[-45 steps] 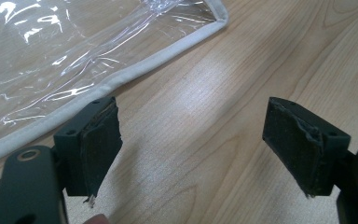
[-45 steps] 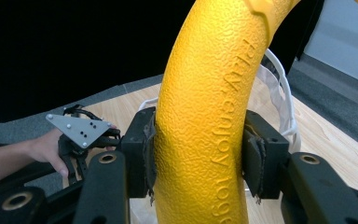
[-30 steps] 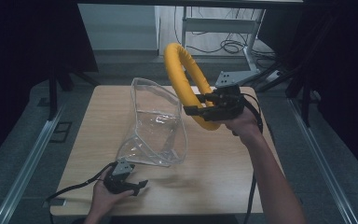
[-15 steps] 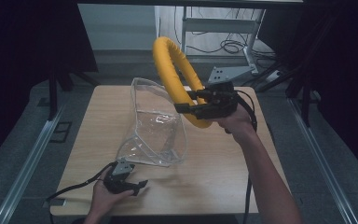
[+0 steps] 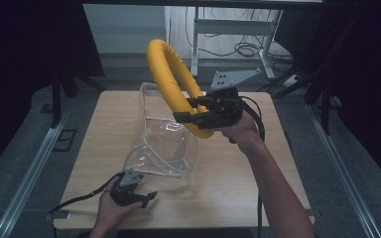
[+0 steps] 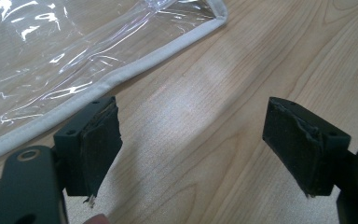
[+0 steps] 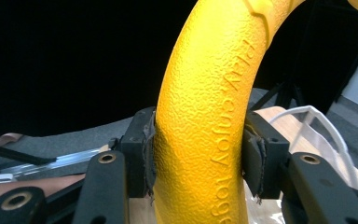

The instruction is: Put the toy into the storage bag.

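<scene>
We are holding the yellow textured foam ring (image 5: pixel 174 84) in the air above the clear plastic pouch with white edging (image 5: pixel 164 136), which we take as our landmark. The right hand-held gripper (image 5: pixel 186 110) is clamping the ring's lower arc, and in the right gripper view its 2 pads are pressing into the foam on either side of the ring (image 7: pixel 209 116), with embossed lettering running up between them. The ring is standing nearly upright, its top rising well beyond the pouch's far rim. The pouch is standing on the wooden tabletop (image 5: pixel 238 178) with its mouth gaping upward.

The left hand-held gripper (image 5: pixel 146 196) is resting on the tabletop just beside the pouch's near edge, its jaws spread wide with nothing between them; the left gripper view shows the white trim of the pouch (image 6: pixel 121 77) lying close to 1 pad.

We judge the risks as follows. Nothing is steadying the pouch, so the ring pressing down on its rim could fold the thin wall or push the whole pouch over. The ring also looks wide against the mouth, so it could catch on the edging. The grip sits low on the ring, and the foam could twist between the pads.
</scene>
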Demonstrator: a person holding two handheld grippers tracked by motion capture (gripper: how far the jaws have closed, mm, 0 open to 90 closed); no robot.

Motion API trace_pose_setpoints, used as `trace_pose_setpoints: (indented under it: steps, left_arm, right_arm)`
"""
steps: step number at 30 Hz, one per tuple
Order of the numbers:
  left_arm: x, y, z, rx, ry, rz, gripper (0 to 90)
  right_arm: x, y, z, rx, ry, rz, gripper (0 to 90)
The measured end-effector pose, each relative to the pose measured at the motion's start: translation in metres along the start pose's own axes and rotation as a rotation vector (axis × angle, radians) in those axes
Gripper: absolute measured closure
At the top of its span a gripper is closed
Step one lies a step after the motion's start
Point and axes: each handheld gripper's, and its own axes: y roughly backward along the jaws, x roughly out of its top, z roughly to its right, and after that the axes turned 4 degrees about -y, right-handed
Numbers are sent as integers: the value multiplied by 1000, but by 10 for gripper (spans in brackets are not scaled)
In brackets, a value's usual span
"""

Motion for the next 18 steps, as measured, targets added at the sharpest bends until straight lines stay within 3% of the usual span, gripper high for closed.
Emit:
trace_pose_setpoints:
  steps: [18]
  left_arm:
    - [0, 0, 0, 3, -2, 2, 190]
  right_arm:
    - [4, -22, -12, 53, 25, 2, 516]
